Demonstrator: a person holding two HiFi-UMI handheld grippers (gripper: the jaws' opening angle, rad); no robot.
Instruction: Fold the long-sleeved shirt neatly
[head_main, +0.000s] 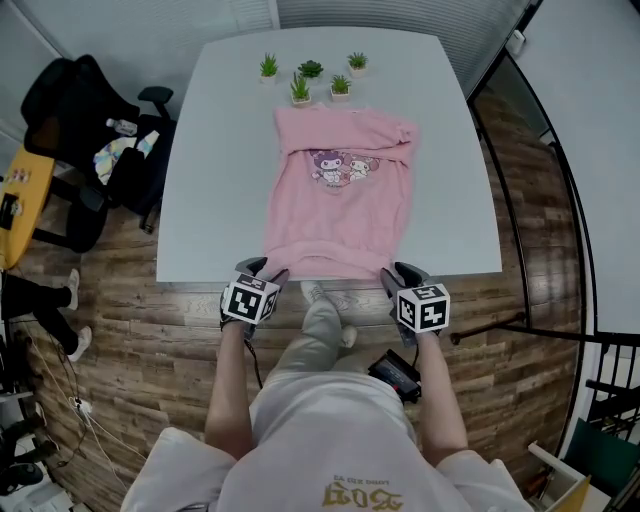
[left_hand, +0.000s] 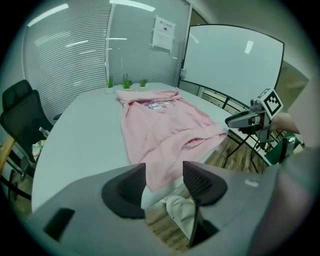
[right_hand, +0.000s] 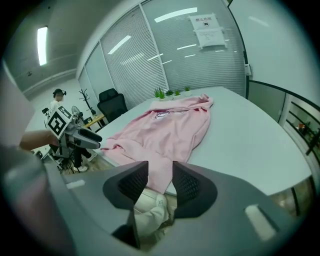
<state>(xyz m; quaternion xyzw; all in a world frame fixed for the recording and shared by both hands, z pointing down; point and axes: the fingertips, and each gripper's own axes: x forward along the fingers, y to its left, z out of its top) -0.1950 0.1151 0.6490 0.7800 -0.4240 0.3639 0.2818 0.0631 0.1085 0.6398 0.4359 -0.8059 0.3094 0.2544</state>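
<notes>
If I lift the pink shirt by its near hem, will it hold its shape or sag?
Probably floppy: the shirt lies in soft wrinkles, and its hem hangs over the table edge. It is likely light, being thin-looking cloth. It may slide on the smooth tabletop when pulled.

No text legible anywhere.
Paper notice (left_hand: 163, 33) on glass wall (left_hand: 135, 55): print too small. Pink shirt (head_main: 340, 215): cartoon pic, words under it blurred. Yellow print (head_main: 362, 493) on person's top (head_main: 320, 430): upside down, can't be read.
</notes>
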